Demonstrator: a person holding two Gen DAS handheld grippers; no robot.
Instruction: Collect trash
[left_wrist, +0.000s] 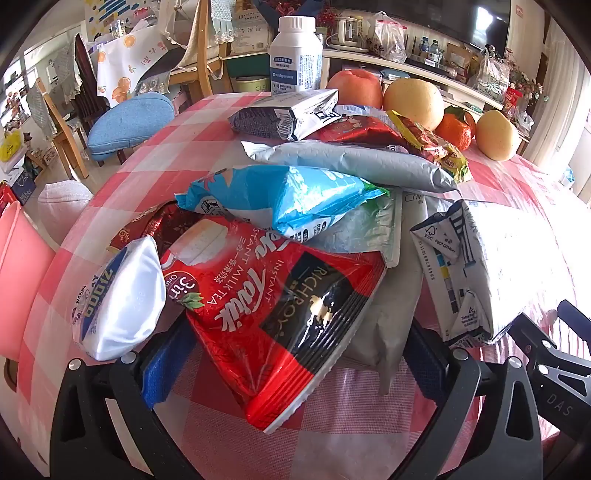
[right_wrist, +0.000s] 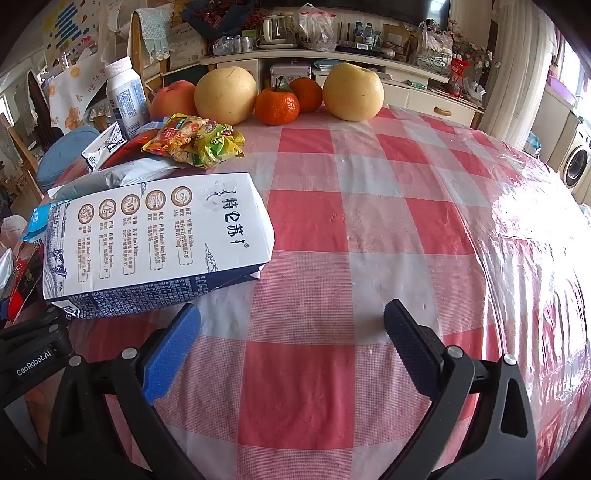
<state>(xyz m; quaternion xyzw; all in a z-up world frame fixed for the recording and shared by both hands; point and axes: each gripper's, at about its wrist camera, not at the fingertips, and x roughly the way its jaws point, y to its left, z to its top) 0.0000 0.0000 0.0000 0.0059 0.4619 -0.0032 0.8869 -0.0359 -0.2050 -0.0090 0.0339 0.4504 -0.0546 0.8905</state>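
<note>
A heap of trash lies on the checked table (left_wrist: 221, 435). My left gripper (left_wrist: 291, 354) is open, its fingers on either side of a red instant milk tea bag (left_wrist: 280, 314) at the heap's near end. A white pouch (left_wrist: 118, 302) lies by the left finger, a blue packet (left_wrist: 284, 199) and grey pouch (left_wrist: 351, 162) behind. A flattened white milk carton (left_wrist: 469, 273) lies to the right; it also shows in the right wrist view (right_wrist: 155, 240). My right gripper (right_wrist: 291, 332) is open and empty over bare cloth, just right of the carton.
Fruit stands at the table's far edge: an apple (right_wrist: 173, 99), two pears (right_wrist: 225, 94), two tangerines (right_wrist: 277, 107). A white bottle (left_wrist: 295, 55) stands beside them. A yellow-green snack wrapper (right_wrist: 195, 140) tops the heap. A pink bin (left_wrist: 18, 280) sits at the left, chairs beyond.
</note>
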